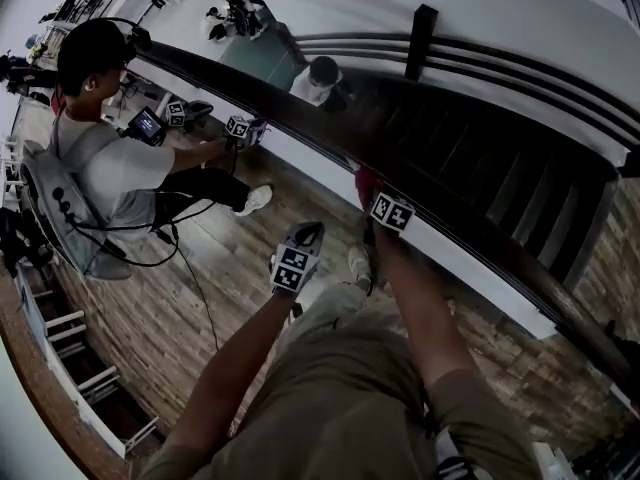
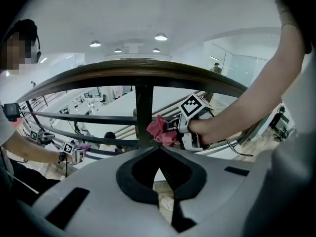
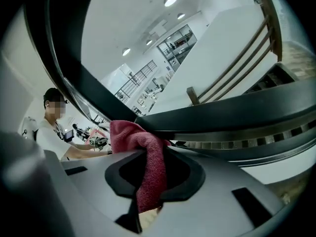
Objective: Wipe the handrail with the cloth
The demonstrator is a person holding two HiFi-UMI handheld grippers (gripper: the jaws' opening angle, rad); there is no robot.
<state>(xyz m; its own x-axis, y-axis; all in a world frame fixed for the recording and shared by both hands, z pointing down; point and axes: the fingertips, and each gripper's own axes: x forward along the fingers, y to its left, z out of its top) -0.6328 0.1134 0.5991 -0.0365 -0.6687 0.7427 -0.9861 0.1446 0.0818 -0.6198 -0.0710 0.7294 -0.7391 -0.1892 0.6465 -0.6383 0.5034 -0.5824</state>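
A dark wooden handrail (image 1: 330, 138) runs diagonally across the head view. My right gripper (image 1: 374, 194) is shut on a red cloth (image 1: 367, 181) and holds it against the rail's near side. In the right gripper view the cloth (image 3: 148, 162) hangs between the jaws, just under the rail (image 3: 222, 115). My left gripper (image 1: 304, 236) hangs below and left of the rail, off it; its jaws are shut with nothing between them. From the left gripper view (image 2: 158, 151) the rail (image 2: 148, 75) arcs overhead, and the cloth (image 2: 160, 131) shows beside a baluster (image 2: 143, 115).
Another person (image 1: 110, 158) stands further left along the same rail, holding two grippers (image 1: 243, 128) at it. Beyond the rail a staircase (image 1: 500, 158) drops away, with a person's head (image 1: 322, 73) below. Wood flooring (image 1: 170, 318) lies under me, with white shelving (image 1: 70, 358) at left.
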